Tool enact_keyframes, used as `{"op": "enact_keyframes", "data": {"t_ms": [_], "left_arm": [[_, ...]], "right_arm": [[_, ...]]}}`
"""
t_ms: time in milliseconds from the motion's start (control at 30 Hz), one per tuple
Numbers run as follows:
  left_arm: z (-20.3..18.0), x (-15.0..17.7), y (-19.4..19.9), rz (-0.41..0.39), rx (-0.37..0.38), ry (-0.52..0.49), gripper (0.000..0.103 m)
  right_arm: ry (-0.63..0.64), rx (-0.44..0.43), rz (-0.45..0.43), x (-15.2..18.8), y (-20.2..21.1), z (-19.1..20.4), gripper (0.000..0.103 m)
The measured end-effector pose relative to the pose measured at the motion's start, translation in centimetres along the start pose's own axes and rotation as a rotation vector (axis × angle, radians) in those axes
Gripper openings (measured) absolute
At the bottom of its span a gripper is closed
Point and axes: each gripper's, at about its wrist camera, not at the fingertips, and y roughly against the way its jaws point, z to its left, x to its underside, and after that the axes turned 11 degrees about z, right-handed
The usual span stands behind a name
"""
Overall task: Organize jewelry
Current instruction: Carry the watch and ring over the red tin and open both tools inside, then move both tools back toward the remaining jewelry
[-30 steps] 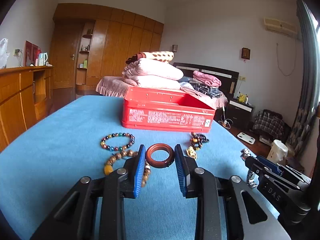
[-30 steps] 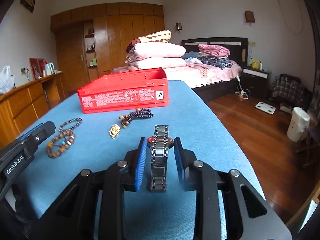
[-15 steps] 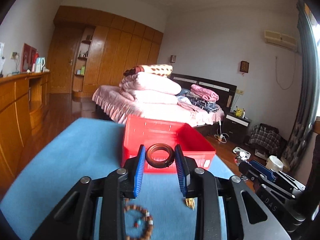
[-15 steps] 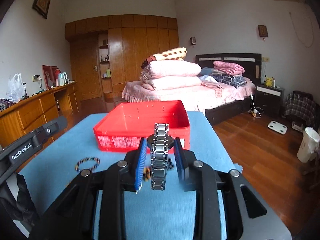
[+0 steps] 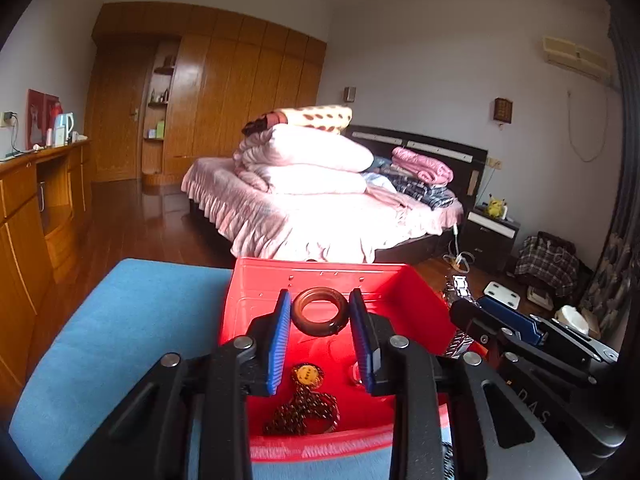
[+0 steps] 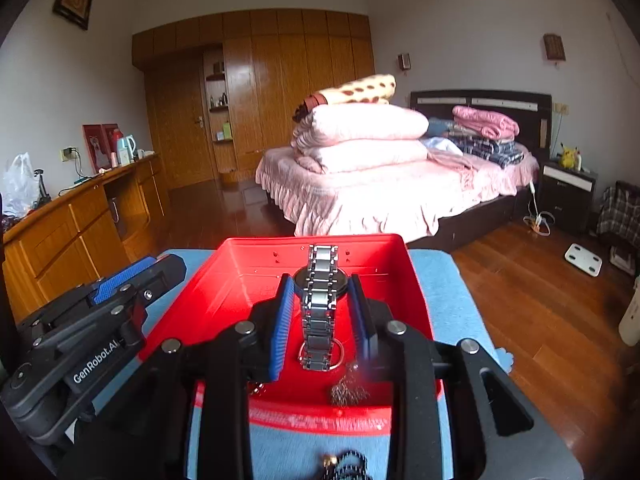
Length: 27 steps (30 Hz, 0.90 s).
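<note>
Centre frame, left wrist view: left gripper (image 5: 320, 318) clamped on a brown ring (image 5: 319, 311), held above the open red box (image 5: 256, 312), which sits on a blue cloth (image 5: 120, 320). Box floor at lower centre holds a beaded strand with a gold pendant (image 5: 306, 376). Right wrist view, centre: right gripper (image 6: 322, 308) clamped on a metal-link watch (image 6: 320, 300), strap hanging down, also over the box. Silver chain (image 6: 348, 392) lies on the box floor, lower right of the watch.

Soft daylight fills the room; the pink bed (image 5: 320, 216) blows out to glare, fisheye bends the edges into black corners, and foreground looks slightly soft.
</note>
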Motion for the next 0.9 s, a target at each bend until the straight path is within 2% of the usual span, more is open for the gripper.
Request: {"op": "enact_keyframes", "data": {"t_ms": [133,200,267,300,433,567,667,733,900], "left_arm": [[0.4,-0.4,-3.0,0.063,-0.017,0.004,0.03],[0.7,-0.3,-3.6,0.075,-0.009,0.02,0.031],[1.0,-0.4,-3.3,0.063,-0.01,0.037,0.044],[1.1,-0.4,-2.9,0.059,-0.012,0.041,0.044],[1.6,-0.3,0.2,0.005,-0.006,0.034,0.044],[1.8,0.9,6.2,-0.101,-0.05,-0.008,0.045],[1.9,2.8,10.1,-0.149,-0.082,-0.047,0.055],[1.7,4.6,11.8,-0.157,-0.106,-0.079,0.058],[2.1,9.3,14.4,-0.115,-0.111,-0.081,0.059]], "right_arm": [[-0.005,0.006,0.058,0.1,-3.1,-0.4,0.028],[-0.009,0.018,0.035,0.3,-3.1,-0.5,0.029],[-0.006,0.038,0.012,0.6,-2.5,-0.6,0.034],[-0.016,0.039,0.003,0.6,-2.1,-0.8,0.035],[-0.057,0.029,-0.034,1.1,0.1,-1.6,0.035],[-0.078,0.045,-0.09,2.8,4.0,-1.3,0.035],[-0.082,0.045,-0.108,4.8,6.8,-0.9,0.035],[-0.087,0.041,-0.105,6.5,8.1,-0.5,0.036],[-0.115,0.033,-0.057,10.9,10.1,0.1,0.037]]}}
